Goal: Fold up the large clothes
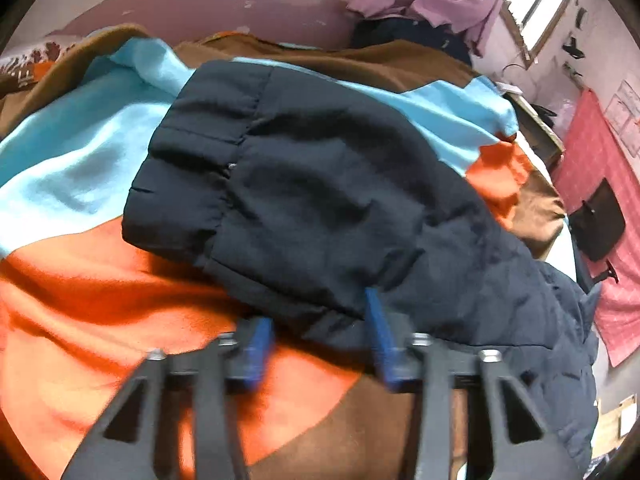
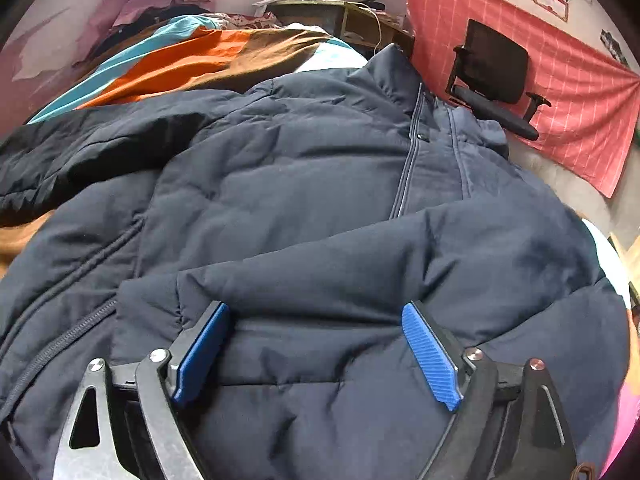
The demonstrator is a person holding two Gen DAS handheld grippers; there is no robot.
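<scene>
jacket [image 2: 320,184] lies spread on bed's striped blanket [image 1: 80,280]. left gripper [image 1: 316,336] jaws spread at sleeve [image 1: 260,176] edge; right gripper [image 2: 316,352] jaws spread over jacket body. likely step: fold sleeve inward. next: pinch sleeve.

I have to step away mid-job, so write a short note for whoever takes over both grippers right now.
Left gripper: open, at the edge of the jacket's sleeve, holding nothing.
Right gripper: open, over the jacket body, fingers on either side of a puffed fold, not clamped.
The jacket lies on the striped blanket, zipper side up, one sleeve spread out sideways.
Done: jacket laid out.
Left: fold sleeves in, then fold the body.
</scene>
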